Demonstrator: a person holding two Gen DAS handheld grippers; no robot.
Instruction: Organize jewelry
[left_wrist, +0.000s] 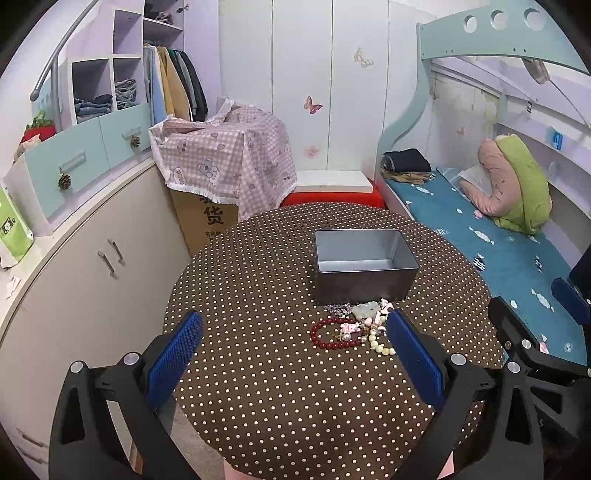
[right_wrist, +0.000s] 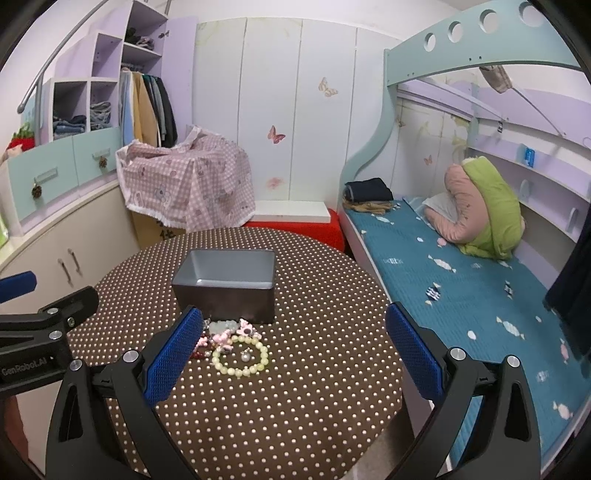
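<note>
Left tongs (left_wrist: 295, 354): released, blue pads spread wide, nothing between them; held above the near half of the tabletop (left_wrist: 258, 406).

Right tongs (right_wrist: 293, 350): likewise released and holding nothing, pads wide apart, above the tabletop's near right part.

Metal tin (left_wrist: 364, 264): rectangular, open-topped, apparently bare inside; stands past the middle of the tabletop, long axis running left to right across both views.

Jewelry cluster: lies on the dotted cloth just in front of the tin's near wall, close to it; whether any piece touches the wall cannot be told.
- Red bead bracelet (left_wrist: 334, 334): a closed loop, flat, at the cluster's left end.
- Pale yellow bead bracelet (right_wrist: 240, 356): a closed loop, flat, at the cluster's right and near side, with a small pearl charm (right_wrist: 245, 355) inside the ring.
- Pink charms (right_wrist: 225, 338), a pale green pendant (left_wrist: 365, 310) and dark small beads (left_wrist: 338, 308): tangled between the loops and the tin.

Bearing for the next move (judgement): the cluster lies ahead of both tongs. From the left tongs it sits right of centre, hard by the right pad; from the right tongs the yellow loop sits left of centre, well within the open span. The right tongs appear better lined up for the yellow bracelet, the left for the red; the tin is directly beyond either.
</note>
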